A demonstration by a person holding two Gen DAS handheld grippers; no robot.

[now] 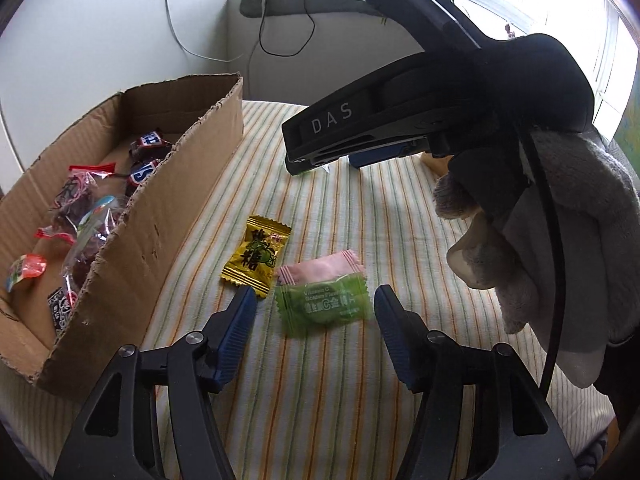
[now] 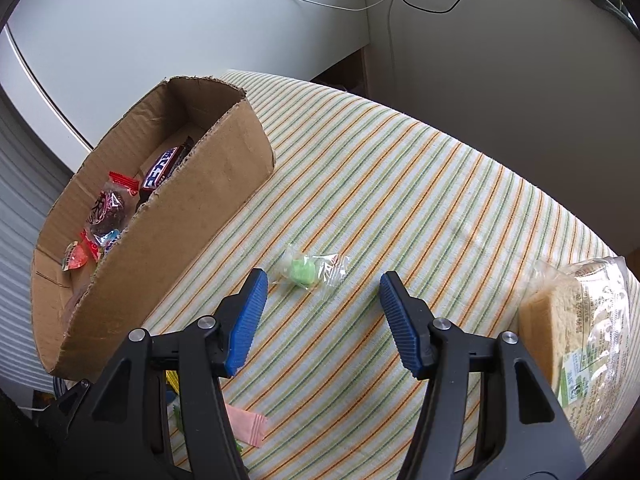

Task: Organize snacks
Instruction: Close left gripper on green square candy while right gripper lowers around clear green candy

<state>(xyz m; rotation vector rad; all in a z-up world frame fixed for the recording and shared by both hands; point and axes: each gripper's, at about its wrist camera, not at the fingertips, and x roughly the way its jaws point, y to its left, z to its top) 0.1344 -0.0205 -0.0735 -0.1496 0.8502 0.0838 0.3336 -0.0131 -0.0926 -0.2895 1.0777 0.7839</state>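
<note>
A: The surface (image 2: 400, 184) wears a cloth striped in green and orange, pale wall behind, cables hanging at the top of the frame.

B: And the cardboard box (image 1: 132, 248)?

A: Left side of both views, open on top. Inside lie chocolate bars (image 1: 146, 160) and several red-edged clear packets (image 1: 80, 196).

B: What is the left claw (image 1: 316, 308) doing?

A: It is released, jaws standing apart, at the bottom centre of its own view. A green sachet (image 1: 326, 308) lies flat on the cloth between the blue pads (image 1: 240, 320), touching neither as far as I can tell. A pink sachet (image 1: 324, 268) sits just above it, partly tucked under, and a gold packet (image 1: 258, 258) lies just to the left, near the box wall.

B: The right claw (image 2: 324, 292)?

A: Released too, gaping wide, nothing in it. A small clear-wrapped green sweet (image 2: 308, 272) lies on the cloth just above the gap, nearer the left pad.

B: Anything else?

A: A clear bag of pale slabs (image 2: 576, 336) at the right edge of the right view. In the left view, a hand in a grey fleecy glove (image 1: 560, 216) grips the other tool at upper right.
</note>
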